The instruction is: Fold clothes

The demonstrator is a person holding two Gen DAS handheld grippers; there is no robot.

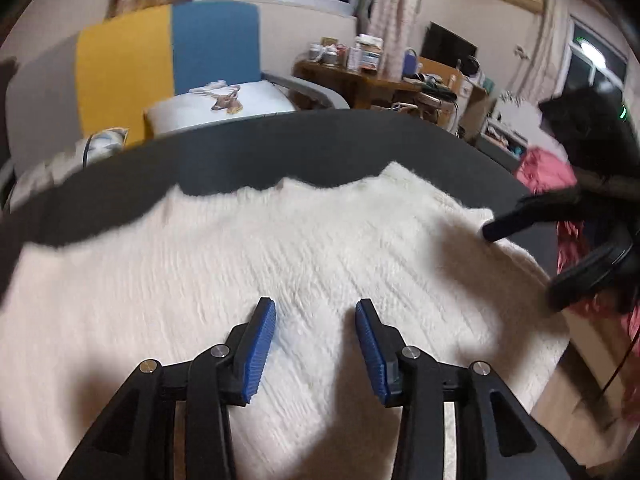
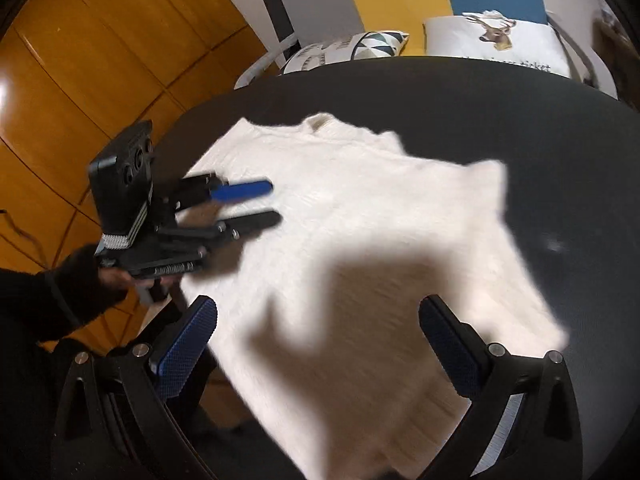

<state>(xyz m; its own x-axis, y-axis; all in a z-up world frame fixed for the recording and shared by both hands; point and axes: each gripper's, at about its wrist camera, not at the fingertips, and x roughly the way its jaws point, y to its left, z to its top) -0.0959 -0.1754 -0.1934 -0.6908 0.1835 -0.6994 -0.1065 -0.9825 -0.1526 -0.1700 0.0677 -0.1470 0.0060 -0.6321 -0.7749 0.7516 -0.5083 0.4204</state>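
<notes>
Lying across the middle of both frames, the white knitted garment covered much of a dark round table; it looked flat and fairly compact, with what seemed a neckline at its far edge near the upper centre of the right wrist frame. Whether it was spread for folding or already folded over once, the blurred pictures could not settle.

The left gripper reached in from the left of that frame, fingers parted and holding nothing, its tips over the garment's left edge. In its own view the left gripper hovered over the knit with cloth all around its blue pads. The right gripper stood wide apart and empty at the bottom of the frame, above the garment's near edge, which ran off the lower border.

By this, the left was the nearer to a side edge and the right to the near hem.

A red cloth lay at the right of the left wrist frame. Behind the table were cushions, a yellow and blue panel, a cluttered wooden desk and an orange wood floor.
</notes>
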